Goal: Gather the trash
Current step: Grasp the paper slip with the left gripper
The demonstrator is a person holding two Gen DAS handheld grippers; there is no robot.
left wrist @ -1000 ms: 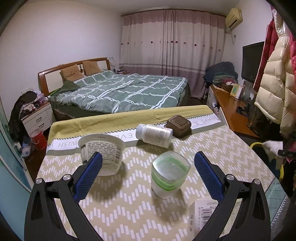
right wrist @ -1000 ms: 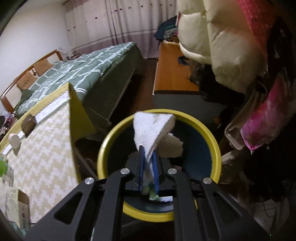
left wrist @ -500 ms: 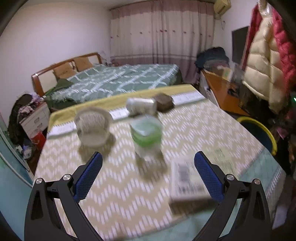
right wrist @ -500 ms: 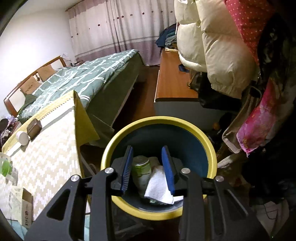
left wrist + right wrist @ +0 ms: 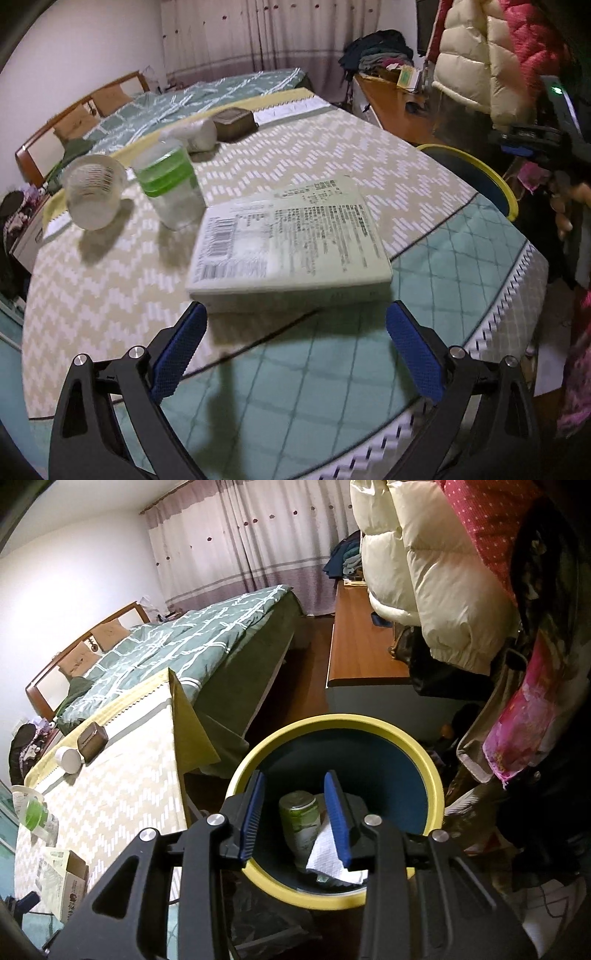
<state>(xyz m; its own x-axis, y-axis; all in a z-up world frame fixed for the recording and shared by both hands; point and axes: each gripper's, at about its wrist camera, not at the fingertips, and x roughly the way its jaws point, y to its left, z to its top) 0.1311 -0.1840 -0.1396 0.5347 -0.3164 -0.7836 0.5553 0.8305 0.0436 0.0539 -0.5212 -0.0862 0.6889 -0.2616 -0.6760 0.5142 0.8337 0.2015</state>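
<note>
Left gripper [image 5: 295, 354] – jaws spread wide, empty, above one flat printed cardboard box [image 5: 291, 243] on the chevron-cloth tabletop [image 5: 388, 158]. At ten o'clock: two clear plastic cups [image 5: 168, 184]. Right gripper [image 5: 295, 819] – jaws parted, pinching nothing, over the round yellow-rimmed bin [image 5: 432, 771] holding one green-labelled can [image 5: 300, 818] and one white crumpled tissue [image 5: 327, 853].

Bedroom, white walls; pleated curtains [image 5: 236, 550] are drawn across the far wall. A wooden-headboard bed [image 5: 192, 642] is covered in green check. Padded coats [image 5: 436, 576] are hung above a wooden desk [image 5: 358, 646].
</note>
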